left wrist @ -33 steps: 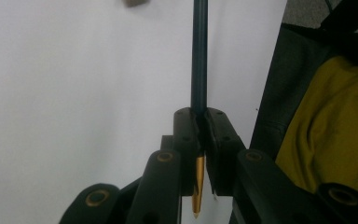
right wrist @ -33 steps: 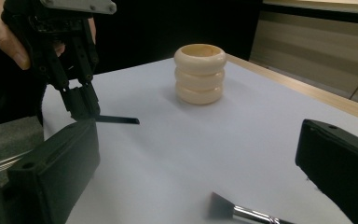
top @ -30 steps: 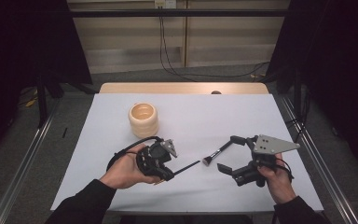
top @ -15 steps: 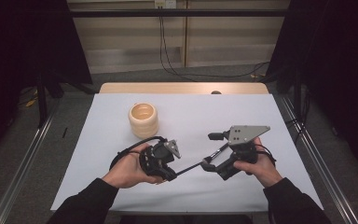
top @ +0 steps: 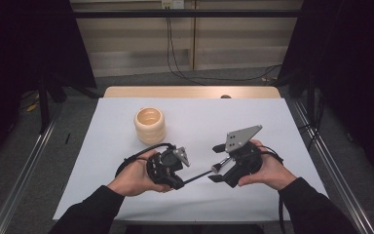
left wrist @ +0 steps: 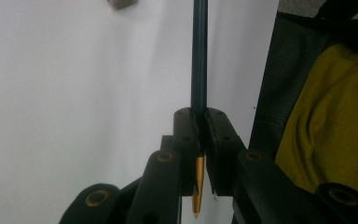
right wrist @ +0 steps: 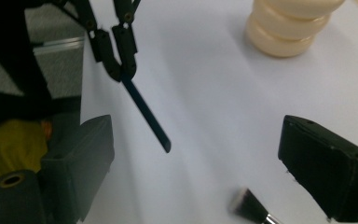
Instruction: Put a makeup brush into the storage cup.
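My left gripper (top: 181,181) is shut on a thin dark blue stick (top: 197,176) with a gold pointed end; the stick (left wrist: 199,56) runs straight out from the closed jaws. In the right gripper view the stick (right wrist: 147,114) hangs slanted from the left gripper (right wrist: 121,70). A small brush (top: 220,166) with grey bristles (right wrist: 242,199) and a silver ferrule lies on the white table just past the stick's free end. My right gripper (top: 217,164) stands open with the brush between its jaws, pads clear of it; the jaws have just been closing.
A pale ringed wooden cup (top: 149,125) stands on the white table sheet (top: 272,122) behind and left of the grippers; it also shows as the cup (right wrist: 291,28) at the top of the right gripper view. A person's dark sleeves come in from the near edge.
My right gripper has moved left toward the left gripper and now straddles the brush, its jaws a little narrower. The left gripper and the stick have stayed put.
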`<state>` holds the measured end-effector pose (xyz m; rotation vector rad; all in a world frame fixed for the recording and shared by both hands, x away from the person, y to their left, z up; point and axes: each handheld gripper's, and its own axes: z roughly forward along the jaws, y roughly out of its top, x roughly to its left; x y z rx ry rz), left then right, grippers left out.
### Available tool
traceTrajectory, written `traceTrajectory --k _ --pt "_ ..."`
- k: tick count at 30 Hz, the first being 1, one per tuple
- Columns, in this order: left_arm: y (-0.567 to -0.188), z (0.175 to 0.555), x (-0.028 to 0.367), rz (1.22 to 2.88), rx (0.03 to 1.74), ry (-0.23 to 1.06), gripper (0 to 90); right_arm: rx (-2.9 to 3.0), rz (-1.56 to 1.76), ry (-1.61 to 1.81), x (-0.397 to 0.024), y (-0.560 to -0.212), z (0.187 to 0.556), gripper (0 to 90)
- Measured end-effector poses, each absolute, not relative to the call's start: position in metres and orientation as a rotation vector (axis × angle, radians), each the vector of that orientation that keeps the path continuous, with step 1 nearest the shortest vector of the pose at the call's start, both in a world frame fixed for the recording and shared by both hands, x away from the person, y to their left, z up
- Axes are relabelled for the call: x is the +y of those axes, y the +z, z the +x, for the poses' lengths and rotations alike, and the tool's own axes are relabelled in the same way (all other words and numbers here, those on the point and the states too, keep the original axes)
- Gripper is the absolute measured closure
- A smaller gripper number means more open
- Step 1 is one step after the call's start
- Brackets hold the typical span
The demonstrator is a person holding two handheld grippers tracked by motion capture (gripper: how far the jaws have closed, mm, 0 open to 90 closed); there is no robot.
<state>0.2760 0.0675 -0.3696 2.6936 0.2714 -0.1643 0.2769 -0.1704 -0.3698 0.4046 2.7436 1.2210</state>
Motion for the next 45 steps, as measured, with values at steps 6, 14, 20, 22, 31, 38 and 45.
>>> traceTrajectory --k 6,14,20,22,31,38,45 --pt "-0.371 0.277 0.065 2.726 0.222 -0.163 83.9 2.846 0.308 1.093 -0.165 -0.366 0.28 23.8" --pt "-0.377 0.274 0.064 2.719 0.228 -0.154 83.9 2.97 0.213 0.974 -0.152 -0.368 0.288 31.9" --pt "-0.381 0.273 0.063 2.727 0.237 -0.162 83.9 3.084 0.127 0.864 -0.143 -0.368 0.29 44.8" --pt "-0.38 0.275 0.063 2.752 0.2 -0.182 83.9 3.118 0.098 0.825 -0.139 -0.37 0.289 48.2" --pt "-0.383 0.276 0.062 2.767 0.195 -0.182 83.9 3.184 0.092 0.762 -0.129 -0.377 0.292 62.5" --pt "-0.383 0.275 0.06 2.767 0.182 -0.193 83.9 3.205 0.077 0.769 -0.125 -0.38 0.293 67.8" --pt "-0.384 0.274 0.06 2.757 0.202 -0.188 83.9 3.221 0.034 0.79 -0.12 -0.388 0.295 73.1"
